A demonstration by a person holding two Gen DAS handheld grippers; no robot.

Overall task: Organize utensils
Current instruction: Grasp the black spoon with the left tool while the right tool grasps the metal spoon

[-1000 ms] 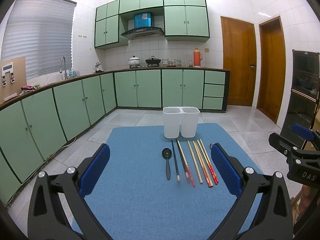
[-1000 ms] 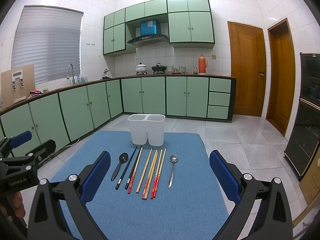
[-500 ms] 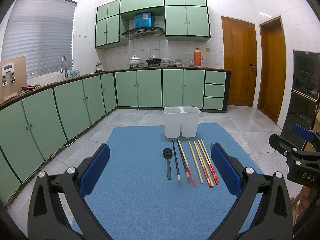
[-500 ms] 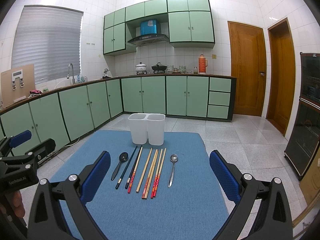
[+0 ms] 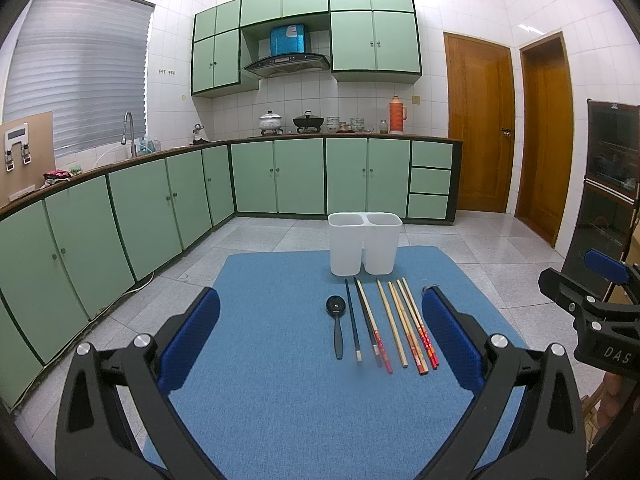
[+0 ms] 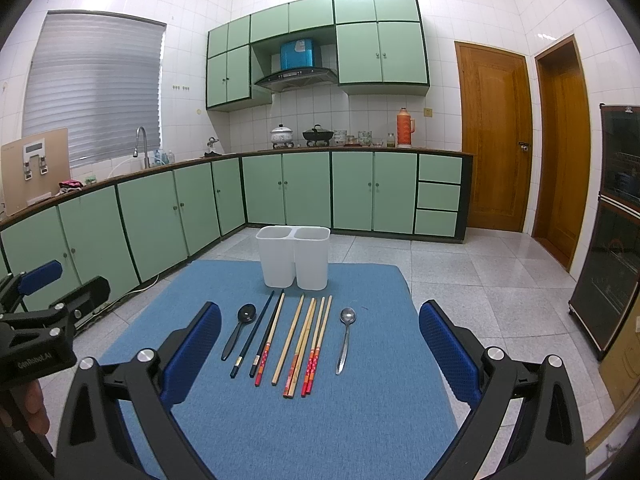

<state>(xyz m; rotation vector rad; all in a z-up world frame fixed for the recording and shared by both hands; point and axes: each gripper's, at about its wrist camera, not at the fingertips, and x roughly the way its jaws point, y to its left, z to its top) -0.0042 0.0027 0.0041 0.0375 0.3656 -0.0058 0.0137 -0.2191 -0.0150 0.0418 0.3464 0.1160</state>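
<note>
Barely anything had shifted since a second earlier: left gripper (image 5: 320,336) and right gripper (image 6: 320,344) both hung wide, empty. Chopsticks (image 6: 304,344) and spoons (image 6: 346,338) lay mid-frame before the white bins (image 6: 294,256), sorting unstarted.

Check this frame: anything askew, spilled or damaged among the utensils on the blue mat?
Nothing stands out. The black spoon, chopsticks and metal spoon lie in a neat row on the blue mat before the upright white holder. Both grippers are open, holding nothing.
</note>
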